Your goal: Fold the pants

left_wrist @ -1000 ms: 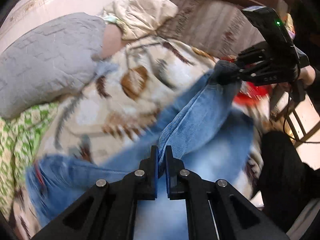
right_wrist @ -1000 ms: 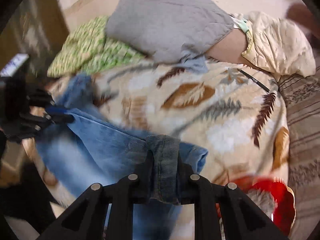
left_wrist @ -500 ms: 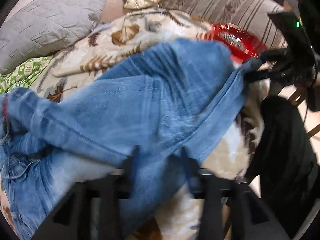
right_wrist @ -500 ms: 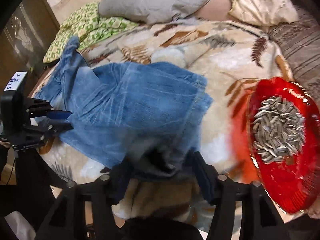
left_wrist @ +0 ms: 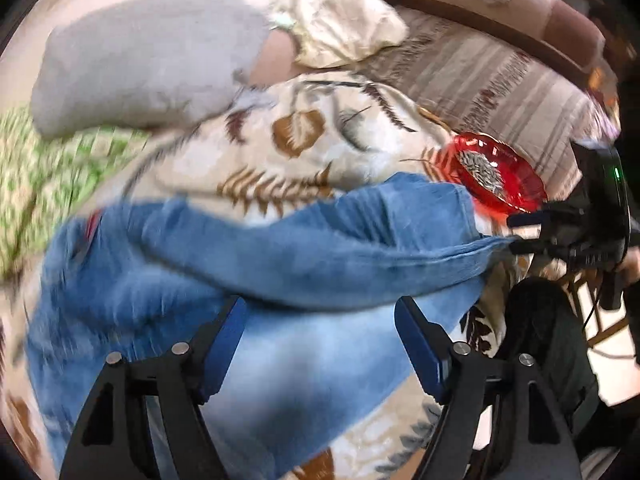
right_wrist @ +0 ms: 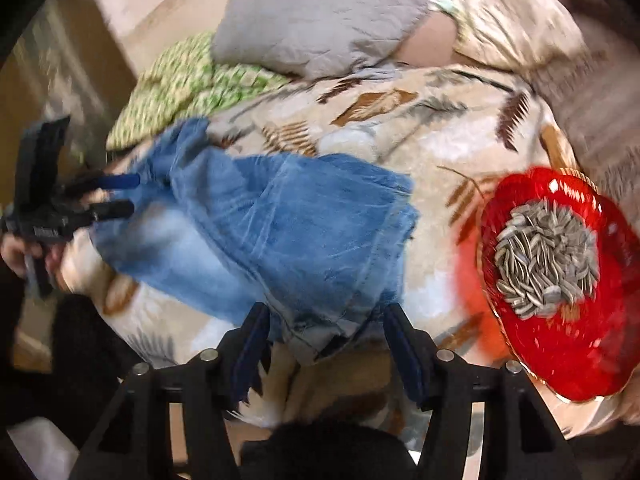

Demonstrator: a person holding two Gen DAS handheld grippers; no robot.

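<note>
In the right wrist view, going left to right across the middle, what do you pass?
left gripper → jeans → leaf-print blanket → red dish of sunflower seeds

Left gripper (left_wrist: 320, 316) – jaws apart; right gripper (right_wrist: 326, 320) – likewise.

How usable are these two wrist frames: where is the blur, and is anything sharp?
Left wrist view: the jeans and green cloth are motion-smeared; the left gripper is crisp. Right wrist view: the dish of seeds streaks at its rim, edges bend with fisheye; the right gripper is sharp.
</note>
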